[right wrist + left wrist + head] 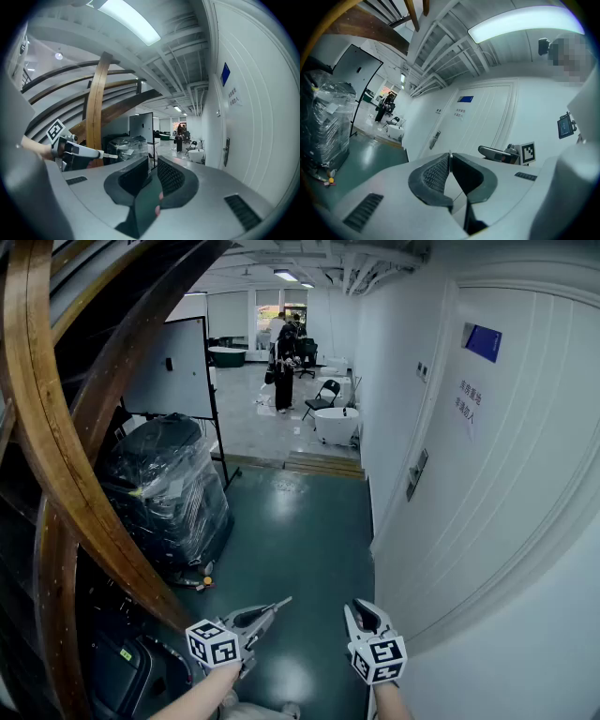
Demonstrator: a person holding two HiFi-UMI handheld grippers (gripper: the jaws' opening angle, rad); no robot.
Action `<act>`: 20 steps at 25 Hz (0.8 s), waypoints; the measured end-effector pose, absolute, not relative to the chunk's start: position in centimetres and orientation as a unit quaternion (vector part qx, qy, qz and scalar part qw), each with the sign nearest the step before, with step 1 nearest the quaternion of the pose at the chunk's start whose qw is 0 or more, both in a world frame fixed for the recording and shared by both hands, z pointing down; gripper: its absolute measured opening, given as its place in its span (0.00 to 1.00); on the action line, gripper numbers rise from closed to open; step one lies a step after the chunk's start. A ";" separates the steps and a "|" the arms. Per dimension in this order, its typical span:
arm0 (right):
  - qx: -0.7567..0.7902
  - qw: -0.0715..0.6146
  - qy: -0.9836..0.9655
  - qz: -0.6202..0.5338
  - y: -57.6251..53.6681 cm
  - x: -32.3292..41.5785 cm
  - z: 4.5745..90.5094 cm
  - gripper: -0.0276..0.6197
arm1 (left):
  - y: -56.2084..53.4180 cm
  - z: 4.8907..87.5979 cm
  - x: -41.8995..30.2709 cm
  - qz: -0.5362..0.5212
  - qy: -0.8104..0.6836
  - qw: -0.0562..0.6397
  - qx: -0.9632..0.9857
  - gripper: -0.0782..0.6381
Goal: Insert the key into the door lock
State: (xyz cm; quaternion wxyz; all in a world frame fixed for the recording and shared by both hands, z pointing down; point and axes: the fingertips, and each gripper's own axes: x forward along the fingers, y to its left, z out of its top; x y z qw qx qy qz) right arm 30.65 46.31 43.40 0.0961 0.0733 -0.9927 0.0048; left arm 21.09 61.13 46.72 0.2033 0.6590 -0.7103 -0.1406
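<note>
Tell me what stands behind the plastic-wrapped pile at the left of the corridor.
A whiteboard rises behind the wrapped pile. Its right leg shows; the pile covers its lower left part.

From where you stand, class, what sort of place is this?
Probably an indoor corridor of a workplace: a white door with a sign, a green floor, a plastic-wrapped stack and a whiteboard.

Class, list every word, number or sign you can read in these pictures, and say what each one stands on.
Nothing here reads clearly enough to quote.
Blue plate high on the door: print too small to read.
Two columns of characters on the door: too blurred to read.
Small label on the wall beside the door: too small to read.
</note>
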 end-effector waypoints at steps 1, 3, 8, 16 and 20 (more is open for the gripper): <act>0.073 0.096 -0.993 0.005 46.4 30.6 43.4 0.13 | 61.2 46.7 21.0 -0.141 -0.711 0.203 0.659 0.16; 0.073 0.095 -0.993 0.006 46.4 30.5 43.5 0.13 | 61.2 46.7 20.8 -0.141 -0.711 0.203 0.659 0.16; 0.075 0.093 -0.993 0.016 46.2 29.9 43.8 0.13 | 61.2 46.7 20.4 -0.145 -0.711 0.202 0.658 0.16; 0.067 0.074 -0.993 0.056 46.4 27.4 43.8 0.19 | 61.0 47.1 17.7 -0.155 -0.703 0.208 0.662 0.16; 0.080 0.067 -0.993 0.052 45.8 25.6 43.3 0.19 | 59.9 47.0 15.3 -0.156 -0.695 0.219 0.667 0.16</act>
